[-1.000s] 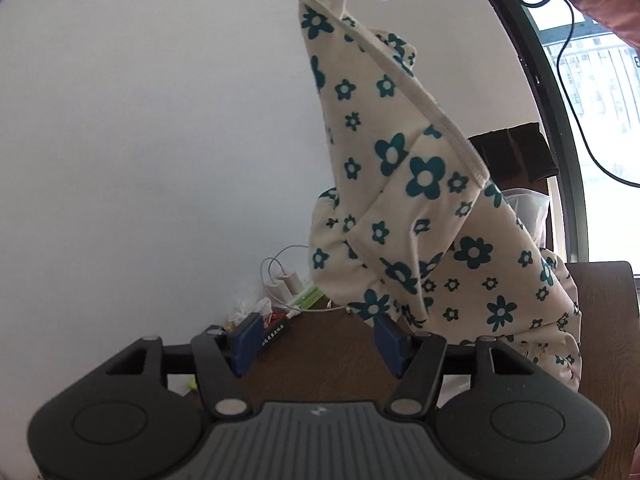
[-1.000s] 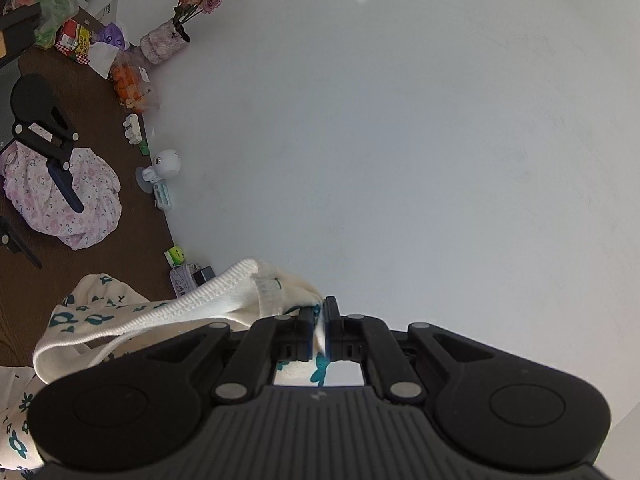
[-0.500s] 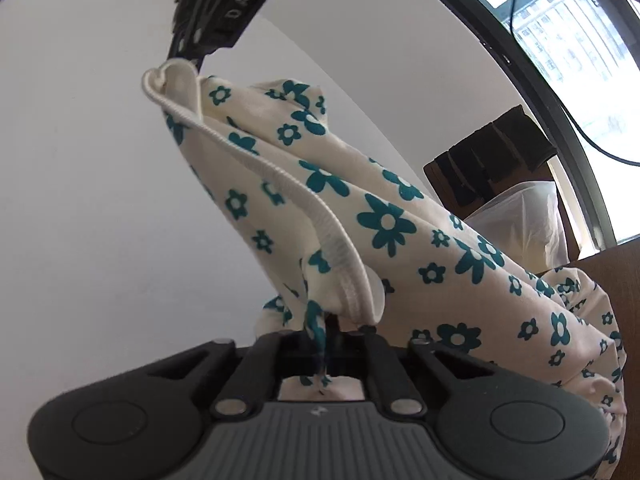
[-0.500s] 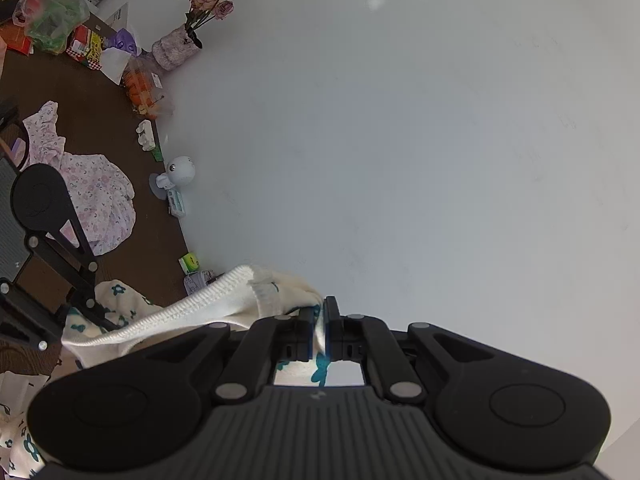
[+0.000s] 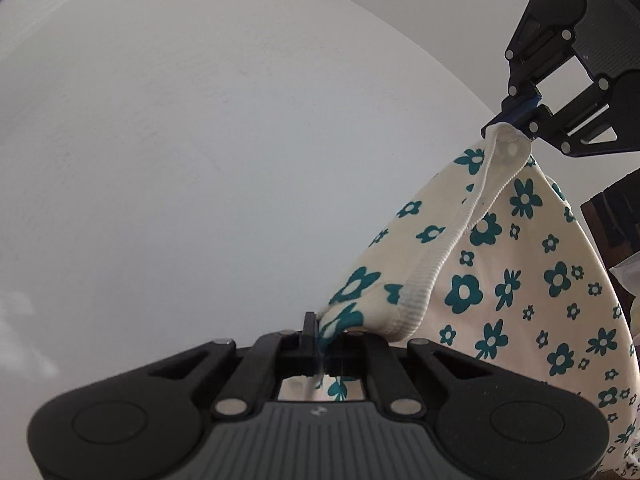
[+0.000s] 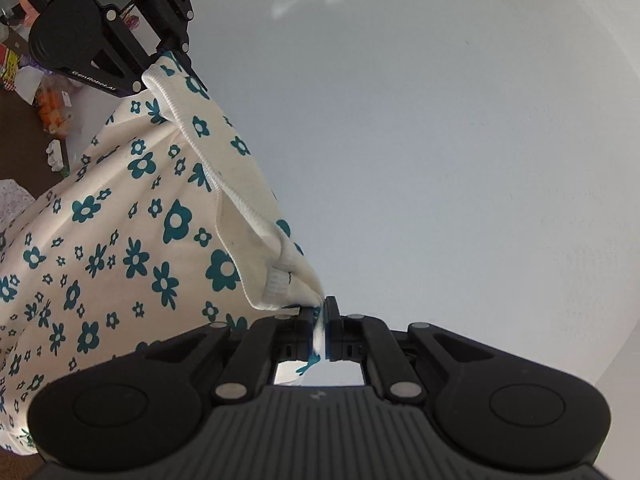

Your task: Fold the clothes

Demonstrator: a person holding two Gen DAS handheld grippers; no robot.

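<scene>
Where the left gripper (image 6: 168, 56) shows in the right wrist view, its black body carries white lettering that reads "DAS" near the top corner and "GenRobot.AI" along the lower arm; no other writing is legible. The cream garment (image 6: 120, 216) with teal flowers hangs in the air between the two tools, its ribbed white edge (image 6: 224, 184) running taut from one to the other. The left gripper is clamped on one end of that ribbed edge, and the right gripper (image 5: 520, 114) is clamped on the other end. Behind the cloth is a plain white wall (image 5: 200, 140), open and bare across most of both views. A dark wooden table (image 6: 24, 132) lies below at the left, with small packets and clutter (image 6: 52, 112) along its wall-side edge.
</scene>
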